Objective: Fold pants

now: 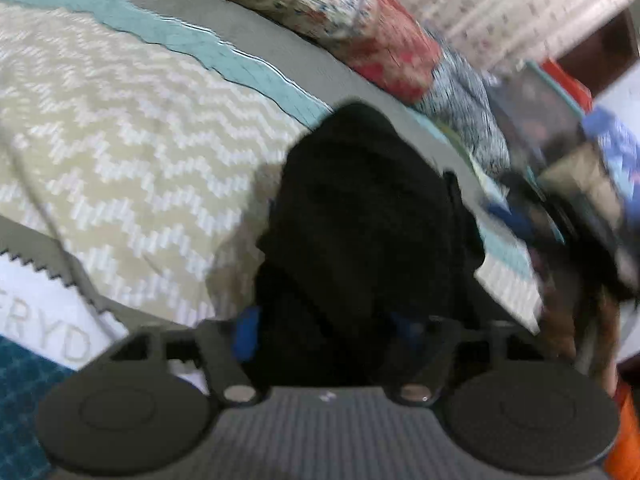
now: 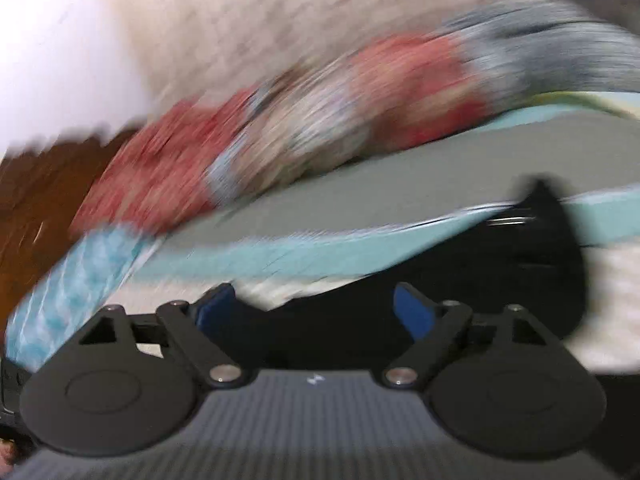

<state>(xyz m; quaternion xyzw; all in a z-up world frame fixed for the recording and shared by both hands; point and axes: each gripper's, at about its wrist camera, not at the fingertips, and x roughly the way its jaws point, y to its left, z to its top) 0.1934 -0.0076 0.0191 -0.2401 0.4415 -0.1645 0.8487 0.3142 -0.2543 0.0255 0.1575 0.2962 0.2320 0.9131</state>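
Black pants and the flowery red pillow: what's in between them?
In the left wrist view, only a bare grey band of bedspread lies between the black pants and the flowery red pillow.

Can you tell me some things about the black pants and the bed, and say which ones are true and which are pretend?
1. The pants are black. True.
2. The left gripper has black cloth between its fingers. True.
3. The bed cover under the pants is plain red. False: it has a beige and white zigzag pattern.
4. The flowery pillow lies on top of the pants. False: it sits apart, farther back on the bed.
5. The right gripper has blue pads. True.
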